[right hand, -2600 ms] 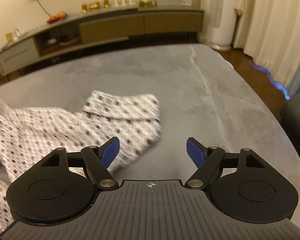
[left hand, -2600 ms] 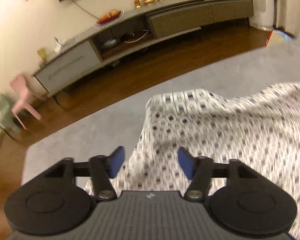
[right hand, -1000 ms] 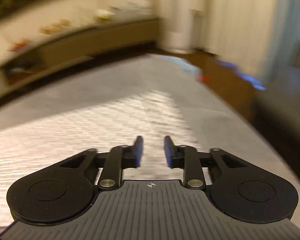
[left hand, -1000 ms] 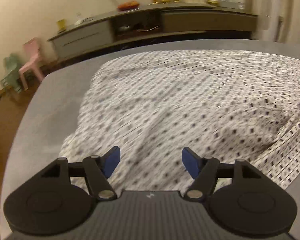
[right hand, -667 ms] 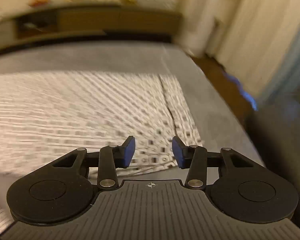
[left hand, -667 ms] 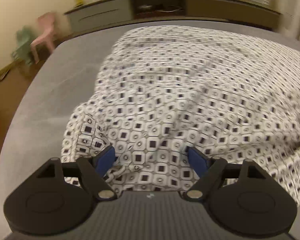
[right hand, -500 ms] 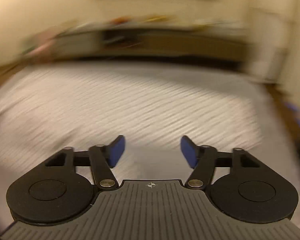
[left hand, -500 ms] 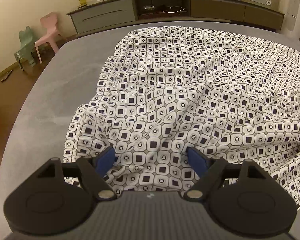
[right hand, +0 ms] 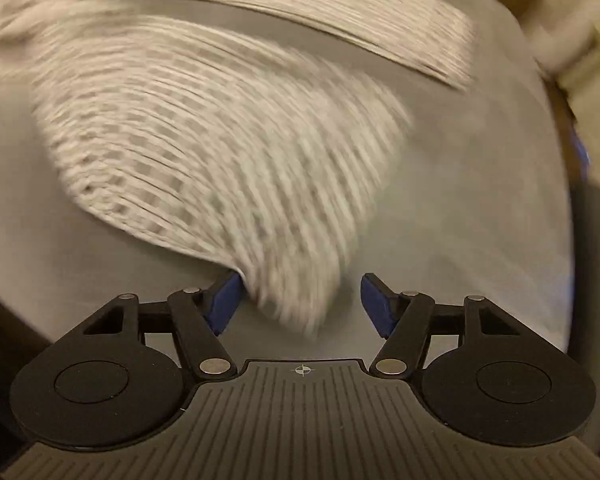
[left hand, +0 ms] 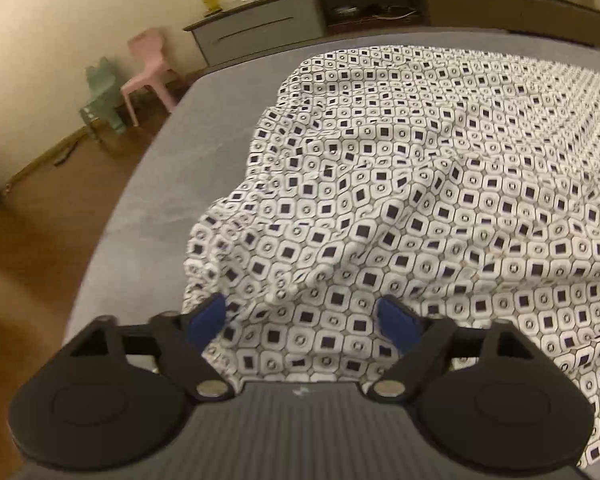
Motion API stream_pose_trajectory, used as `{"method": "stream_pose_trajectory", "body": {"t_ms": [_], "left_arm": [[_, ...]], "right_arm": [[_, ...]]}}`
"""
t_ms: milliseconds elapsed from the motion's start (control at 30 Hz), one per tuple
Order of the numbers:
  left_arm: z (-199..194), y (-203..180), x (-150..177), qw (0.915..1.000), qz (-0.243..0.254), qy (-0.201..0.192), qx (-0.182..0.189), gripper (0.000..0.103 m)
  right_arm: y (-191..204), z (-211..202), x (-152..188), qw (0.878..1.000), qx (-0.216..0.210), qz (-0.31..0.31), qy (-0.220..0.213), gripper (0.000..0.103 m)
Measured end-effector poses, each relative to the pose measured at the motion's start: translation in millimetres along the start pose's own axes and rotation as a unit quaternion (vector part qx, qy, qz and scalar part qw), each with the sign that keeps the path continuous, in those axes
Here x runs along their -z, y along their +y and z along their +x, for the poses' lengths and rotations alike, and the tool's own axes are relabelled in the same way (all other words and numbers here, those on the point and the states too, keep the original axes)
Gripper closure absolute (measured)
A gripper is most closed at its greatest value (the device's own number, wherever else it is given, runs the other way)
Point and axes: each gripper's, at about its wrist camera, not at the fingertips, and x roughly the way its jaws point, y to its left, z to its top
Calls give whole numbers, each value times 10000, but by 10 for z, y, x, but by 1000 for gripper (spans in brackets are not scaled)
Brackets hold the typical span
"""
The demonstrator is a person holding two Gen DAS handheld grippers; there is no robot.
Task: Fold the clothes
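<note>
Patterned garment (left hand: 420, 184): white fabric printed with small dark squares in rounded octagonal outlines. Spread over the grey bench (left hand: 188, 168), rumpled, with raised folds across the middle and a bunched near-left corner. Near hem draped toward the camera in the left wrist view. In the right wrist view, heavily motion-blurred (right hand: 228, 152); apparently a tapering corner or sleeve of the same fabric, narrowing to a point at the near end, lying on the bench surface.

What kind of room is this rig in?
Most likely a home living room: a long low media cabinet along the wall, small plastic kids' chairs on the wood floor, and a patterned garment spread on a grey table.
</note>
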Motion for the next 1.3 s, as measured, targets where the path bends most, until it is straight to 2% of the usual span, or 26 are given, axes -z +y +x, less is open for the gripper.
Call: {"method": "stream_pose_trajectory", "body": {"t_ms": [33, 67, 100, 167, 200, 267, 367, 433, 467, 533, 567, 667, 733, 800, 833, 867, 900, 967, 1067, 1167, 1233, 1300], "left_arm": [[-53, -18, 19, 10000, 63, -16, -60, 32], [-160, -43, 31, 9999, 97, -123, -38, 32], [-268, -68, 42, 9997, 123, -232, 3, 32], [-457, -99, 48, 9981, 22, -434, 429, 28], [-506, -122, 39, 9967, -26, -483, 645, 27], [-486, -189, 17, 9942, -74, -413, 991, 26], [-325, -283, 12, 9921, -149, -124, 1236, 26], [-195, -295, 56, 9926, -175, 80, 1200, 26], [-143, -279, 90, 9937, -167, 141, 1102, 21], [-99, -213, 132, 9952, -189, 267, 920, 9], [-96, -163, 144, 9968, -181, 288, 721, 9], [-50, 2, 176, 9993, -93, 332, 116, 9], [-51, 119, 202, 9988, -182, 449, 75, 9], [-102, 100, 218, 9989, -8, 444, -146, 10], [-125, 66, 210, 9988, 63, 429, -214, 17], [-162, 9, 186, 9988, 162, 367, -288, 30], [-203, -48, 160, 9986, 257, 290, -354, 33], [-323, -143, 57, 9993, 288, -73, -225, 29], [-392, -236, -114, 9990, 7, -280, 348, 27], [-363, -405, -220, 9960, -127, -292, 839, 26], [-310, -492, -229, 9958, -34, -189, 890, 26], [-248, -564, -211, 9963, 103, -39, 851, 26]], "right_arm": [[-96, -83, 33, 9997, 191, 108, -106, 60], [-192, -165, 66, 9988, 383, 217, -212, 61], [-244, -287, 89, 9975, 374, 378, -475, 61], [-217, -607, 92, 9864, -203, 839, -1399, 61], [-160, -685, 36, 9781, -494, 993, -1760, 57], [34, -614, -227, 9696, -838, 1051, -2045, 52], [198, -156, -624, 9700, -939, 1186, -1902, 52], [225, 220, -798, 9725, -939, 1386, -1621, 51], [179, 315, -807, 9719, -914, 1492, -1575, 55], [122, 326, -790, 9761, -608, 1382, -1563, 64], [88, 297, -725, 9802, -323, 1283, -1470, 58], [-214, 192, -427, 9810, -50, 1426, -1311, 59], [-372, 123, -226, 9802, 9, 1557, -1225, 52], [-474, 58, -45, 9786, -64, 1701, -1152, 42], [-529, 31, 34, 9777, -127, 1765, -1129, 42], [-580, 0, 94, 9761, -169, 1832, -1154, 43], [-600, -50, 118, 9733, -92, 1907, -1272, 47], [-630, -205, 100, 9629, 5, 2032, -1774, 50], [-676, -283, -1, 9471, -322, 2331, -2182, 51], [-654, -138, -222, 9468, -213, 2418, -2111, 52], [-688, -32, -309, 9485, -104, 2468, -1982, 51], [-672, 90, -326, 9585, -159, 2252, -1740, 56]]}}
